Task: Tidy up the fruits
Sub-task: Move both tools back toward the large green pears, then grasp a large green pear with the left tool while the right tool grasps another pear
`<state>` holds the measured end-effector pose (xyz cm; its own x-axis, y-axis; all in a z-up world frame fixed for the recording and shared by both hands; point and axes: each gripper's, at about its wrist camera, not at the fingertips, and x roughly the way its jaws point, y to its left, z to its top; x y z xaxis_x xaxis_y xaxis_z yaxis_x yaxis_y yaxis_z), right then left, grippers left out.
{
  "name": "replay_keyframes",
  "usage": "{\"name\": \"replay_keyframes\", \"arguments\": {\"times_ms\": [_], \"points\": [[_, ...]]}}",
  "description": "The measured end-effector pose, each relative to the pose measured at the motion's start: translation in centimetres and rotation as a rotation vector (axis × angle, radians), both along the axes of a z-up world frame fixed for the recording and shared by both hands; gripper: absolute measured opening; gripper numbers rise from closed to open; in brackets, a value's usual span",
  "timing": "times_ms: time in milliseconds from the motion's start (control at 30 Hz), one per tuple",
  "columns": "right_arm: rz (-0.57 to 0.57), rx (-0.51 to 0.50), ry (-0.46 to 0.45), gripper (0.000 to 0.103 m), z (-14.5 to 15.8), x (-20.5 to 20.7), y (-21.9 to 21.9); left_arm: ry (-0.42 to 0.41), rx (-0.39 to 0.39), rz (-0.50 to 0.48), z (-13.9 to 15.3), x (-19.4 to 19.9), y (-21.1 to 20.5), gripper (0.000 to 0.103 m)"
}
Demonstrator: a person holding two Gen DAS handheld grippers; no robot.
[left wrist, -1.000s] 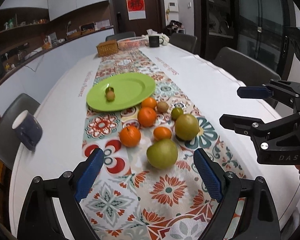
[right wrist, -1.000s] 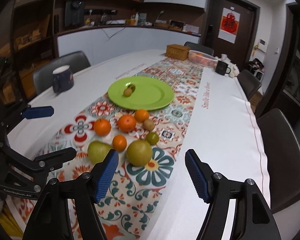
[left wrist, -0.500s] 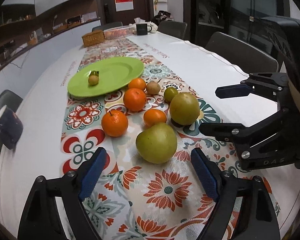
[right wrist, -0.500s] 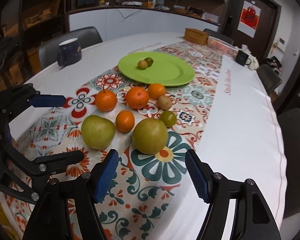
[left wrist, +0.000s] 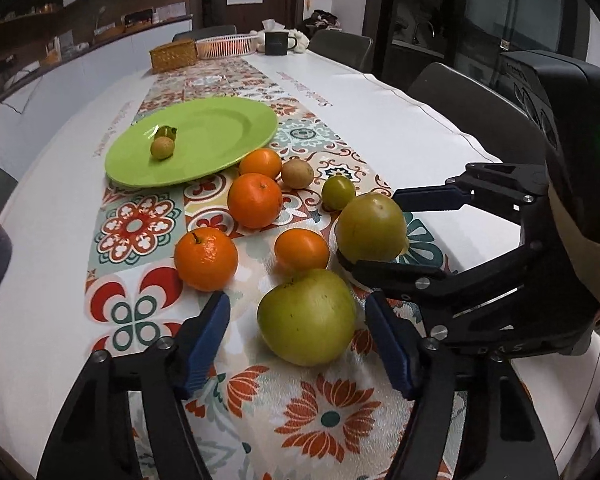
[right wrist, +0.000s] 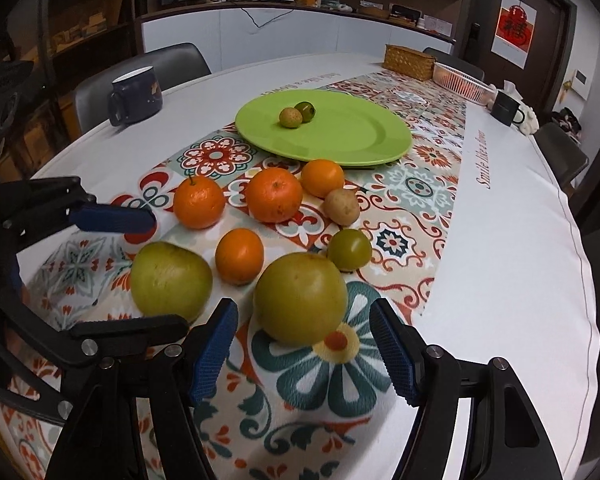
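A green plate (left wrist: 220, 128) (right wrist: 360, 136) holds two small fruits (left wrist: 162, 147) (right wrist: 291, 117). In front of it lie several oranges (left wrist: 254, 205) (right wrist: 274, 194), a kiwi (left wrist: 297, 174) (right wrist: 342, 207), a small green fruit (left wrist: 338, 192) (right wrist: 349, 249) and two big green pears. My left gripper (left wrist: 298, 340) is open, its jaws on either side of the near pear (left wrist: 307, 316) (right wrist: 171, 281). My right gripper (right wrist: 304, 348) is open around the other pear (right wrist: 300, 298) (left wrist: 370, 227). Neither touches its pear.
A dark mug (right wrist: 136, 96) stands at the table's left edge. A wicker box (right wrist: 409, 62), a pink basket (right wrist: 462, 82) and a black mug (right wrist: 507, 109) stand at the far end. Chairs (left wrist: 472, 100) ring the table.
Both grippers have moved forward and down toward the fruit. Each open gripper now brackets one big green pear.
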<state>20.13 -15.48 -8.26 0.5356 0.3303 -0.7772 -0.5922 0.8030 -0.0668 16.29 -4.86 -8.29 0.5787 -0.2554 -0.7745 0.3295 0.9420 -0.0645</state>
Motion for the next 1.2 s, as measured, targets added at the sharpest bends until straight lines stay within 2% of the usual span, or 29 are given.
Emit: {"name": "replay_keyframes", "arguments": {"times_ms": [333,400,900,1200], "points": [[-0.013,0.023,0.062,0.053,-1.1,1.5,0.3,0.069,-0.075,0.033,-1.1,0.9,0.1,0.05],[-0.024,0.04,0.08,0.05,-1.2,1.5,0.2,0.063,-0.072,0.038,-1.1,0.9,0.0,0.05],[-0.209,0.129,0.109,0.05,-0.4,0.5,-1.4,0.021,-0.062,0.089,0.7,-0.4,1.0,0.05],[-0.262,0.173,0.075,0.05,2.3,-2.2,-1.6,-0.034,-0.086,0.092,3.2,-2.3,1.9,0.05]]}}
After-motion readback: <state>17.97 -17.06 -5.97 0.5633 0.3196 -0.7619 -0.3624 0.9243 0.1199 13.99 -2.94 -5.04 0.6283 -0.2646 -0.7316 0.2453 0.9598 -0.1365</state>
